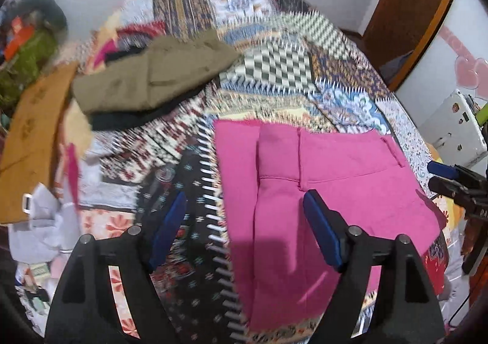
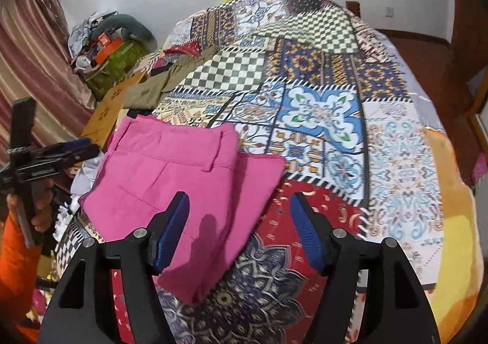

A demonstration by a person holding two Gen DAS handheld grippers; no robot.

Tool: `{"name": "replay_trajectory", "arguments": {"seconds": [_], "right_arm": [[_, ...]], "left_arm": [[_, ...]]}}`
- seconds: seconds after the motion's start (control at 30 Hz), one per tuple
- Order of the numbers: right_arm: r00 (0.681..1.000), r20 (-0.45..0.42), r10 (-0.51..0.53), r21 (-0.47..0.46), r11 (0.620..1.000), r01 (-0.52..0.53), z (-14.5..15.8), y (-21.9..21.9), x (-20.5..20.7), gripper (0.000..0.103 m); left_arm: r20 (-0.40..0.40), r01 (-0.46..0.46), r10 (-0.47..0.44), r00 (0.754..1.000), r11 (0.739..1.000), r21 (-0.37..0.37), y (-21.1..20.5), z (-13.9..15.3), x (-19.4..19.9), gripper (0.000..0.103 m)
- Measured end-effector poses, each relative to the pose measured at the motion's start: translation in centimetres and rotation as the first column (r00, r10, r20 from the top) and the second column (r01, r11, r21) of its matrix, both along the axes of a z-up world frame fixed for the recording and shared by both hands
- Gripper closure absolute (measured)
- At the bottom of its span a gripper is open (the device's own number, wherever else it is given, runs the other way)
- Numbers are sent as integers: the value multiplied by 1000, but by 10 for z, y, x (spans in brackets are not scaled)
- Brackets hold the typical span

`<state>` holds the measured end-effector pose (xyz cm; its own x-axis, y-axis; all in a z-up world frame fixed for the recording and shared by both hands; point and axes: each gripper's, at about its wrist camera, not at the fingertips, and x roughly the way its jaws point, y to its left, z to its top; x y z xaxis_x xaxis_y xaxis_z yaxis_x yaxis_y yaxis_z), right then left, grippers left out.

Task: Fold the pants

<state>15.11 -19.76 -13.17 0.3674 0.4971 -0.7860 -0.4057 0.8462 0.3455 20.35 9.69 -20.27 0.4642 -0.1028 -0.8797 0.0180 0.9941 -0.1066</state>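
The pink pants lie folded flat on the patchwork bedspread, waistband toward the far side. My left gripper is open and empty, hovering above the pants' left edge. In the right wrist view the pink pants lie at centre left. My right gripper is open and empty above their right edge. The right gripper also shows at the right edge of the left wrist view. The left gripper shows at the left edge of the right wrist view, jaws apart.
Folded olive pants lie on a dark garment at the back left of the bed. A brown cardboard piece and a clutter pile stand at the left. A white appliance stands at the right. A wooden door is behind.
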Motion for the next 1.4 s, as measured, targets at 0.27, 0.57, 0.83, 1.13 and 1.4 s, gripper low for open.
{"name": "replay_trajectory", "arguments": {"seconds": [0.27, 0.57, 0.83, 1.13, 1.4], "right_arm": [[995, -96, 23, 20, 1000, -21, -33, 15, 19, 37], [994, -90, 55, 75, 996, -48, -37, 22, 33, 58], [996, -64, 67, 85, 994, -62, -33, 26, 43, 82], [993, 61, 98, 62, 993, -102, -2, 38, 44, 89], [976, 176, 128, 71, 987, -142, 41, 65, 59, 90]], "left_arm": [[-105, 2, -22, 994, 982, -188, 12, -29, 22, 20], [-86, 25, -51, 995, 961, -274, 8, -31, 29, 44], [-59, 40, -57, 997, 968, -247, 0, -21, 29, 67], [36, 52, -50, 998, 995, -82, -17, 11, 18, 81], [139, 6, -1, 990, 999, -38, 6, 50, 25, 82]]}}
